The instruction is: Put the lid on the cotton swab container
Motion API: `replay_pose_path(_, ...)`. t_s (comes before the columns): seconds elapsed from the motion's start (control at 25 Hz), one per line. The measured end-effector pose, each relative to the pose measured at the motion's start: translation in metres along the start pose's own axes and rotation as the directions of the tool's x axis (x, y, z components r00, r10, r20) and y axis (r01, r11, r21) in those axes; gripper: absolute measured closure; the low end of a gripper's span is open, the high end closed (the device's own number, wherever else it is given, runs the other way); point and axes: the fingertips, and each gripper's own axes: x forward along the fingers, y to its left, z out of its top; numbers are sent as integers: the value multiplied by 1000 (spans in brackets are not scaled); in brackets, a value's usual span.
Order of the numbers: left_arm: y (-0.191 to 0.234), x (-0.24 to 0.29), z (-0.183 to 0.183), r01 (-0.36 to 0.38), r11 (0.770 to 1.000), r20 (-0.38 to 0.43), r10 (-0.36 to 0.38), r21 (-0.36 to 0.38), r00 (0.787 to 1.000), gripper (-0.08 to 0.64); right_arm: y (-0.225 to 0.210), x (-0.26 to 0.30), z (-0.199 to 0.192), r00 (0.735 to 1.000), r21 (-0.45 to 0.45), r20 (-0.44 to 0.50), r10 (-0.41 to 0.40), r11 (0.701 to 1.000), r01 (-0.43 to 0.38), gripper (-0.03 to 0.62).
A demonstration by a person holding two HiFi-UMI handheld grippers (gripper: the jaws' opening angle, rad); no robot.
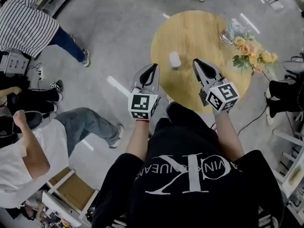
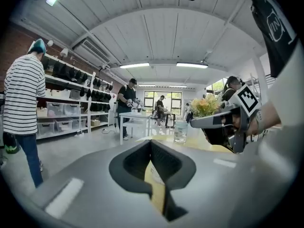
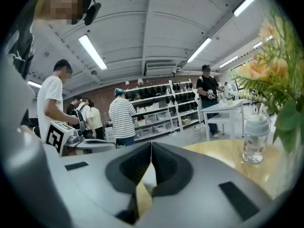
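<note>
Both claws clenched on nothing: left gripper and right gripper held at the near edge of the round wooden table, jaws pressed together. Cotton swab container upright toward the table's left edge, white lid seated on top, between the two gripper tips, touching neither. Flower bunch at the right edge.
</note>
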Motion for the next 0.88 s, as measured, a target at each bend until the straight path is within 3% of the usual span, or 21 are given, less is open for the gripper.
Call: replay_pose_path(0.88,21,-19,57,-76,997,128,77,-11,989,549,13,-13,52,992,-59,126,16,998,-9,577)
